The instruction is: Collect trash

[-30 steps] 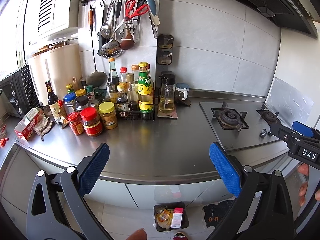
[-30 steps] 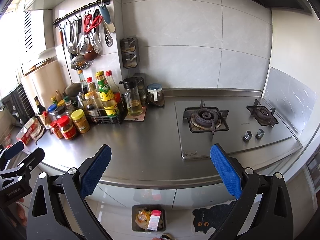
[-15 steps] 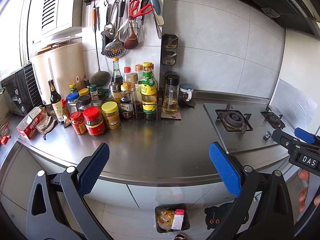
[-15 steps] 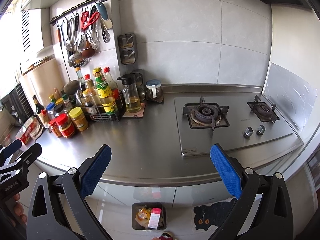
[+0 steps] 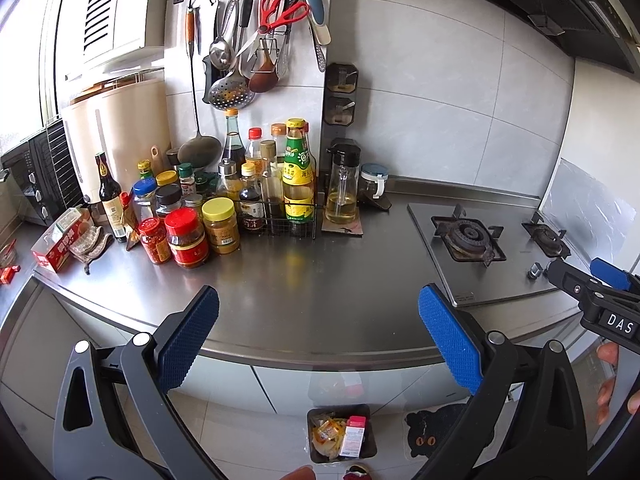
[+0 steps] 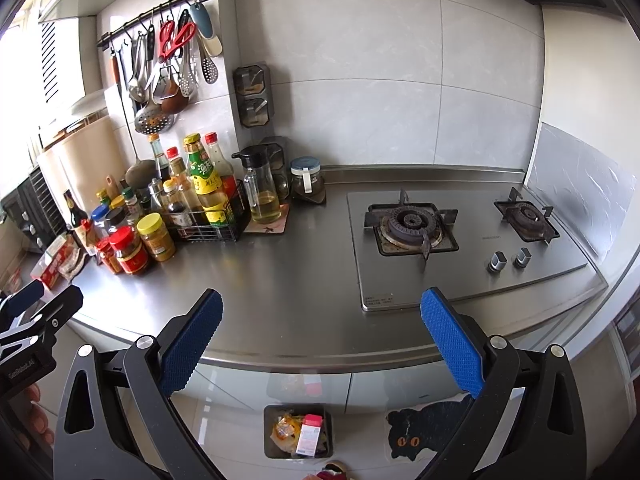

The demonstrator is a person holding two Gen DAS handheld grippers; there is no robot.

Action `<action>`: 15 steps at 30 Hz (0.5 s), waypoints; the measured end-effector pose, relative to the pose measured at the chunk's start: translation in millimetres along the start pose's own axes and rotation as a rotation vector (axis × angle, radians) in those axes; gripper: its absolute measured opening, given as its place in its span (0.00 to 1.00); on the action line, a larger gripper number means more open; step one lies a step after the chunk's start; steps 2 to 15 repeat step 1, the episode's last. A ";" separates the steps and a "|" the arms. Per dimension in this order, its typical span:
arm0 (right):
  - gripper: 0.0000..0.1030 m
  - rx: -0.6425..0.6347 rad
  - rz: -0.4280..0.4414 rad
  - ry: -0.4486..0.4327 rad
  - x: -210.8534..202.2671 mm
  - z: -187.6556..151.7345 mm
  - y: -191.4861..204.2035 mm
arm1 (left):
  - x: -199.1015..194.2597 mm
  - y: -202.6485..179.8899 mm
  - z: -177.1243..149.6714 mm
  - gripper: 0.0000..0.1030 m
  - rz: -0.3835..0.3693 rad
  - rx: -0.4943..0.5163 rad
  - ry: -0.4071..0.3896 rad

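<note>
A dark square trash bin (image 5: 370, 446) (image 6: 269, 432) stands on the floor below the counter edge, holding wrappers and a small white-and-pink carton (image 5: 352, 438) (image 6: 309, 436). My left gripper (image 5: 318, 336) is open and empty, held above the front edge of the steel counter (image 5: 304, 292). My right gripper (image 6: 320, 336) is open and empty too, hovering over the same counter (image 6: 288, 280) left of the stove. The right gripper's tip (image 5: 592, 280) shows at the right of the left wrist view. The left gripper's tip (image 6: 36, 308) shows at the left of the right wrist view.
Jars and bottles (image 5: 224, 200) (image 6: 160, 216) crowd the counter's back left, with a red box and a crumpled cloth (image 5: 68, 240) beside them. A gas stove (image 5: 468, 236) (image 6: 412, 228) fills the right side. Utensils hang on a wall rail (image 5: 248, 12). A black cat mat (image 6: 424, 428) lies on the floor.
Both grippers have risen and pulled back slightly, so the counter and bin sit a little lower in view. Both stay open and empty.
</note>
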State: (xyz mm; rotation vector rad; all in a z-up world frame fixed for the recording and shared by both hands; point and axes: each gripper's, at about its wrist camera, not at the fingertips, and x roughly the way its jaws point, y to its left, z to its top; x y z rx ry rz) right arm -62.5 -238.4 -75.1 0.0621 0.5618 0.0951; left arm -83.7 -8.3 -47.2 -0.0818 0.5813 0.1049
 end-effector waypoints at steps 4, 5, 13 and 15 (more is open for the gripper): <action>0.97 -0.001 -0.001 0.002 0.9 -0.1 -0.1 | 0.9 -0.6 -0.4 0.92 0.002 0.005 0.004; 0.97 -0.001 -0.001 0.002 0.9 -0.1 -0.1 | 0.9 -0.6 -0.4 0.92 0.002 0.005 0.004; 0.97 -0.001 -0.001 0.002 0.9 -0.1 -0.1 | 0.9 -0.6 -0.4 0.92 0.002 0.005 0.004; 0.97 -0.001 -0.001 0.002 0.9 -0.1 -0.1 | 0.9 -0.6 -0.4 0.92 0.002 0.005 0.004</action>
